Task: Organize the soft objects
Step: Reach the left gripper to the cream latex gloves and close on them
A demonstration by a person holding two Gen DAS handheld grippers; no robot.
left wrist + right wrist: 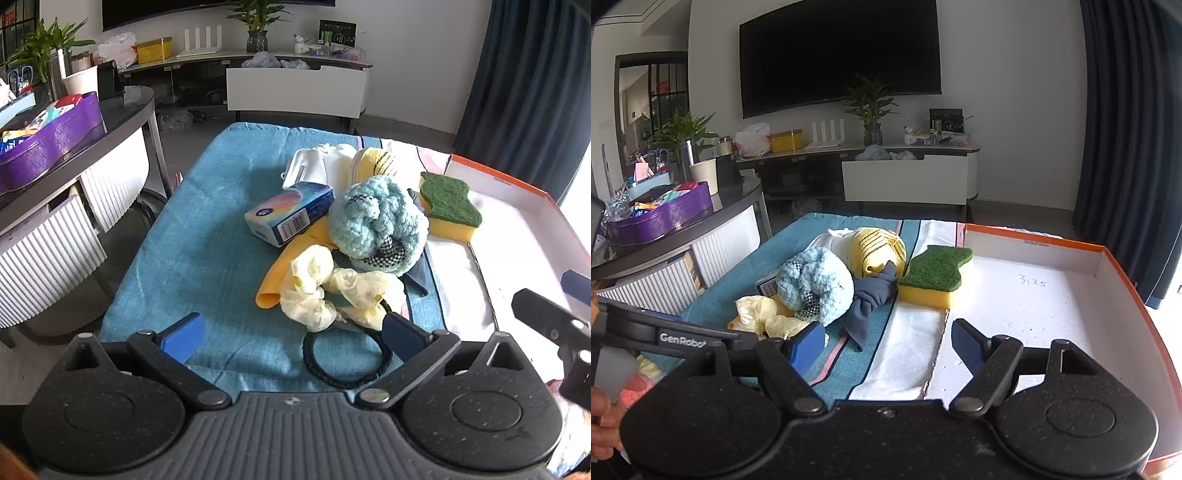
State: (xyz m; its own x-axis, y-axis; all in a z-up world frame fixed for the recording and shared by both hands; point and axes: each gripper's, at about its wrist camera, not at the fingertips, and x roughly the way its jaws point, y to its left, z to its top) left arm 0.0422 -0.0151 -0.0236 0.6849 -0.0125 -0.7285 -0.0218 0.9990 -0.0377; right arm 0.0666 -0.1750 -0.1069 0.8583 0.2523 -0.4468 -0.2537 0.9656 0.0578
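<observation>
I had the left claw [291, 339] low over the near end of the blue towel [192, 258] that covered the surface, with its two pads wide apart and nothing clamped between them. A black hair tie [343, 360] lay flat on the towel just in front of it, near the right pad. Beyond it the soft things were in one pile: pale crumpled gloves [332, 291] at the near side, a yellow rubber glove [291, 266] under them, a fluffy light-blue ball [376, 221] in the middle, and a blue box [290, 214] leaning on the pile at the left. Behind were a white item [314, 162] and a yellow striped cloth [373, 162]. A dark grey cloth [871, 302] lay beside the ball.

The right claw [890, 347] was also open and empty, above the border between the white towel [908, 332] and the orange-edged box [1126, 280]. The sponge [934, 275], yellow with a green top, rested against the box's left edge. I could not tell if it lay partly inside.
</observation>
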